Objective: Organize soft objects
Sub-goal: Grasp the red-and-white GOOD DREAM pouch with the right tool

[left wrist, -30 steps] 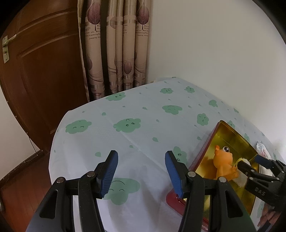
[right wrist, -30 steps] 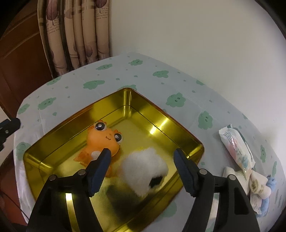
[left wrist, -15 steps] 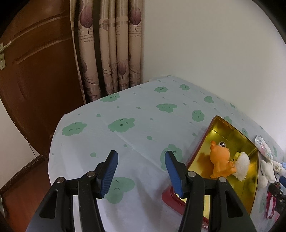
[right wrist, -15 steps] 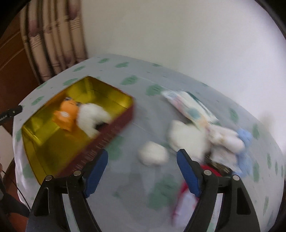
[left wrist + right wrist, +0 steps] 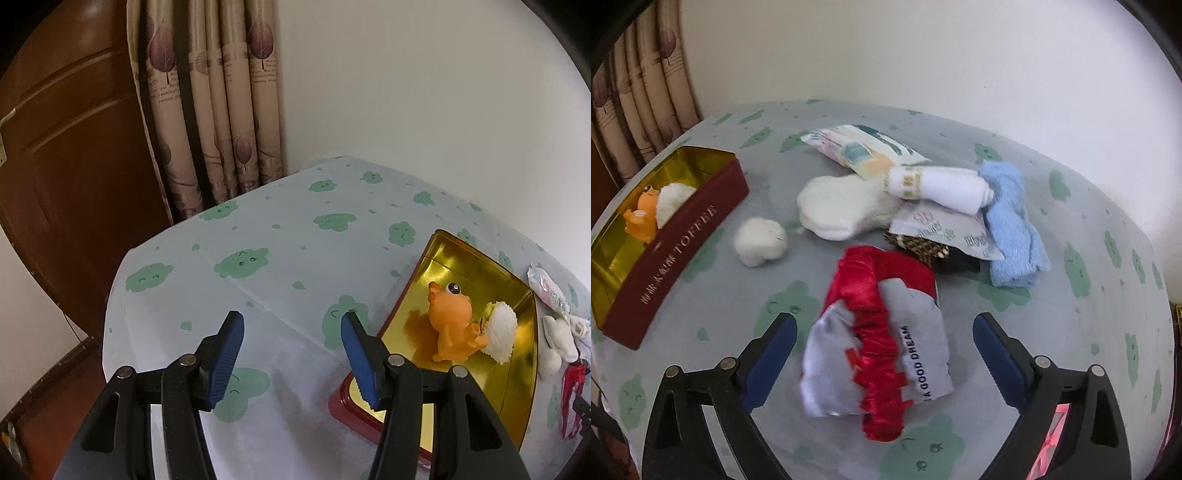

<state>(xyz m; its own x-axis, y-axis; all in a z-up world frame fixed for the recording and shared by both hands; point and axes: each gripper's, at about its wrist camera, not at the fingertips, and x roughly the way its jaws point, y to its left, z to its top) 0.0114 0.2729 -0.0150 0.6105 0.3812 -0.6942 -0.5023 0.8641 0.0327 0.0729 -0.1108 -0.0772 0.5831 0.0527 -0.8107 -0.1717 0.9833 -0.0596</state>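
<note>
Right wrist view: one red and grey eye mask (image 5: 875, 343) lies on the worktop (image 5: 1071, 332), between the wide-open fingers of the right gripper (image 5: 882, 347), which hold nothing. Past the eye mask sit one white fluffy ball (image 5: 759, 242), one cream sock (image 5: 838, 210), one rolled white cloth (image 5: 938, 188), one blue cloth (image 5: 1012, 225) and two paper packs (image 5: 864, 149). Left of the eye mask, one tin box (image 5: 676, 243) holds one orange toy (image 5: 642, 218) and one white puff (image 5: 674, 201). The left gripper (image 5: 291, 358) is wide open too, holding nothing.
</note>
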